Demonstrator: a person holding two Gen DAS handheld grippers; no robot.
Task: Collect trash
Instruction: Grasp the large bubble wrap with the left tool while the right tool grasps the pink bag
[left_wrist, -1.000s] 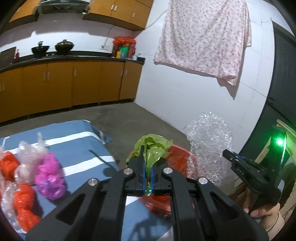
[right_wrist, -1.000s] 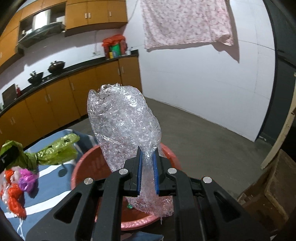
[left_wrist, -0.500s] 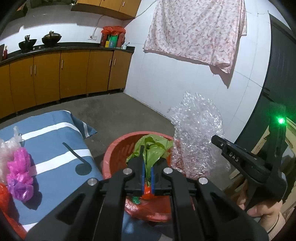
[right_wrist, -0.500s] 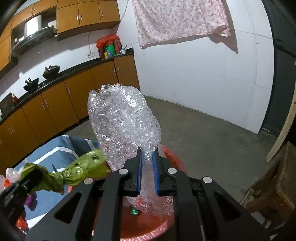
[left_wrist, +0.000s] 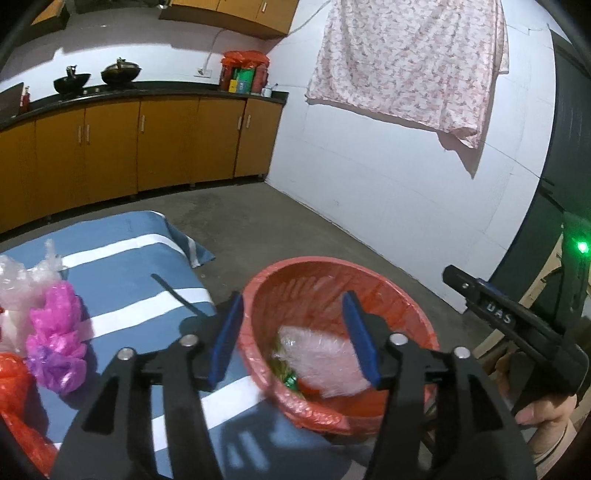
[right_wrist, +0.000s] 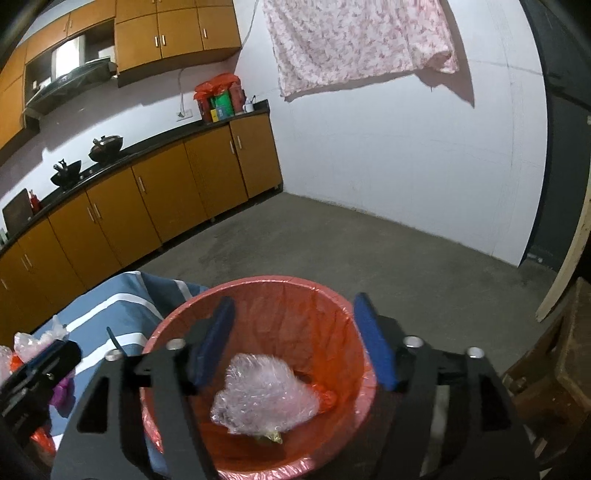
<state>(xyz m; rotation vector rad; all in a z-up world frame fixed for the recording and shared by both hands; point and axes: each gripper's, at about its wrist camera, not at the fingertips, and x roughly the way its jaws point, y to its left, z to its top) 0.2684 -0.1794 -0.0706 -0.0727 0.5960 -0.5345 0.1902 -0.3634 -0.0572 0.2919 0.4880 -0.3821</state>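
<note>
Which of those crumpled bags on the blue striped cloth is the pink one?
Start at the red bin; the blue striped cloth lies left of it. The pink bag sits near its left edge, magenta between a clear bag and orange ones.

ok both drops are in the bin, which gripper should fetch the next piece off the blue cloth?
Left. Likely the left gripper: open, empty, with the pink bag beside it on the striped cloth. The right gripper hangs over the red bin.

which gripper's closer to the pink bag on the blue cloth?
Left. The left gripper hangs open over the red bin, right beside the cloth where the pink bag lies. The right gripper, also open, sits on the bin's far side from the bag.
</note>
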